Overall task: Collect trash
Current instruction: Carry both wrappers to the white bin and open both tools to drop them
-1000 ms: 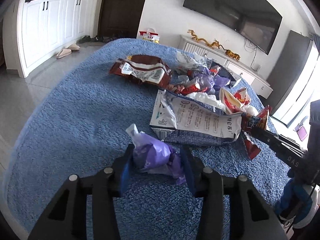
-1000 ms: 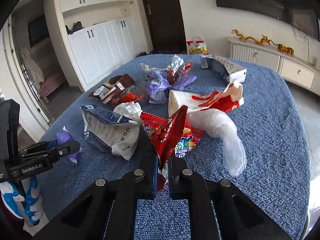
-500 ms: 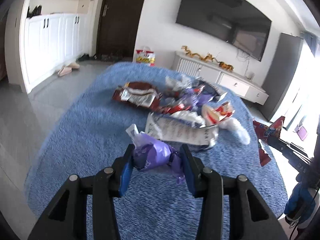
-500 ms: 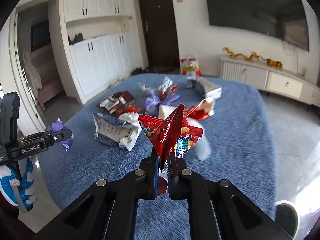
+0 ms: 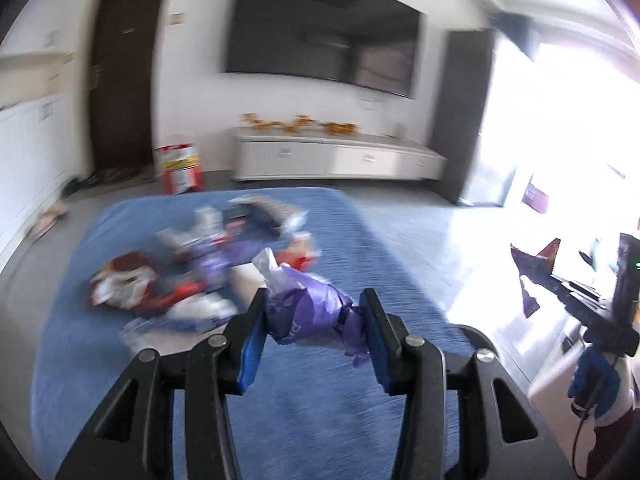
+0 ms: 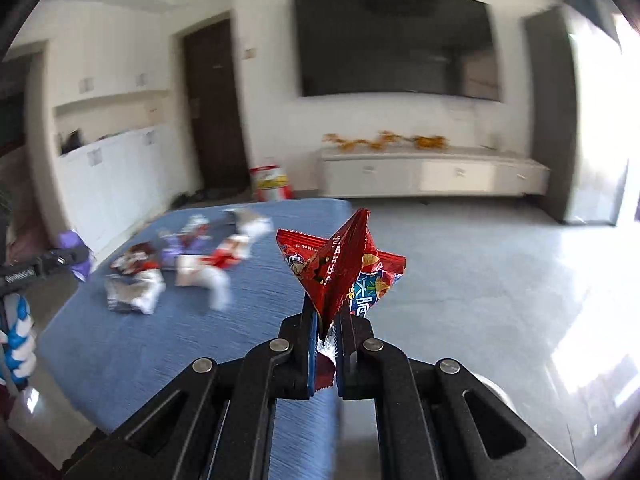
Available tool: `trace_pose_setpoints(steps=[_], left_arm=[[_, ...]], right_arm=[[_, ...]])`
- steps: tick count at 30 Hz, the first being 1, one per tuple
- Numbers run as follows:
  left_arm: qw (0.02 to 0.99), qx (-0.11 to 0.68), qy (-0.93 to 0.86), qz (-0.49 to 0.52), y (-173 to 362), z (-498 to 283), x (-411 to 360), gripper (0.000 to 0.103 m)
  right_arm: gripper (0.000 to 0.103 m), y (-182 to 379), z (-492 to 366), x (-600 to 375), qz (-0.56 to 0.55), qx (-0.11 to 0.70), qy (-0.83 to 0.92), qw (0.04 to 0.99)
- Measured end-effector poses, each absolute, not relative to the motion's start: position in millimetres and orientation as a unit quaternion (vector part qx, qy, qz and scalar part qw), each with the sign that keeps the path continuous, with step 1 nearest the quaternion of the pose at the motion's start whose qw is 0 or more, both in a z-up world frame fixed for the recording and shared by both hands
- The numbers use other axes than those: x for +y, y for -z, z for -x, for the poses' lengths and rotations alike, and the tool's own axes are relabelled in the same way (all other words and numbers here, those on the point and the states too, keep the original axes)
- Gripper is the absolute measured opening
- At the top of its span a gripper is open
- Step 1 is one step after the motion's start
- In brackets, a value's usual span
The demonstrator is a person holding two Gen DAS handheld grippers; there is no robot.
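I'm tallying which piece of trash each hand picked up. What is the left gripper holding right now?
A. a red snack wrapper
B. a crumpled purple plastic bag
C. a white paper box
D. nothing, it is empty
B: in the left wrist view the left gripper has a crumpled purple plastic bag clamped between its blue pads, lifted clear of the blue rug; the red snack wrapper sits in the right gripper instead.

Window glare right; motion blur; fisheye edges.
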State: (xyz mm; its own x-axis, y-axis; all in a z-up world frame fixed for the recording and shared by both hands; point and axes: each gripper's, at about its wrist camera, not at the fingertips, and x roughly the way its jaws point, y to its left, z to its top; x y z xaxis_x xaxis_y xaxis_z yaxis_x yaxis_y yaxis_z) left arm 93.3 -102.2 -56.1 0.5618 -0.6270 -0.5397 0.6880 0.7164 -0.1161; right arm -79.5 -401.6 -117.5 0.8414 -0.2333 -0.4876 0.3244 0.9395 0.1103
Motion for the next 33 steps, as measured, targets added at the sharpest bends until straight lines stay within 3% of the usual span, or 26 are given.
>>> trace_pose_setpoints(steps=[9, 20, 26, 28, 30, 33], left_arm=[[0.795, 0.321, 0.497, -0.132, 67, -61, -267, 0.043], [0.721, 0.39, 0.527, -0.225, 147, -45, -432, 0.045], [0.698, 0.423, 0.529, -0.232, 178, -46, -470, 0.049], [0.694, 0.431, 0.529, -0.23, 183, -47, -480, 0.053], [0.692, 0.432, 0.532, -0.226, 182, -48, -480, 0.054], [0.697, 0.424, 0.535, -0.22, 175, -49, -477, 0.054]], right_arm=[[0.007, 164, 119, -484, -0.165, 0.265, 0.231, 0.922], [0.009, 274, 119, -535, -0.262, 0.35, 0.234, 0.868], [0.015, 313, 120, -558, -0.29, 0.375, 0.248, 0.845], [0.031, 318, 121, -562, -0.292, 0.381, 0.256, 0.839], [0.04, 321, 123, -564, -0.293, 0.383, 0.263, 0.836], [0.04, 324, 133, -568, -0.297, 0.382, 0.27, 0.832]])
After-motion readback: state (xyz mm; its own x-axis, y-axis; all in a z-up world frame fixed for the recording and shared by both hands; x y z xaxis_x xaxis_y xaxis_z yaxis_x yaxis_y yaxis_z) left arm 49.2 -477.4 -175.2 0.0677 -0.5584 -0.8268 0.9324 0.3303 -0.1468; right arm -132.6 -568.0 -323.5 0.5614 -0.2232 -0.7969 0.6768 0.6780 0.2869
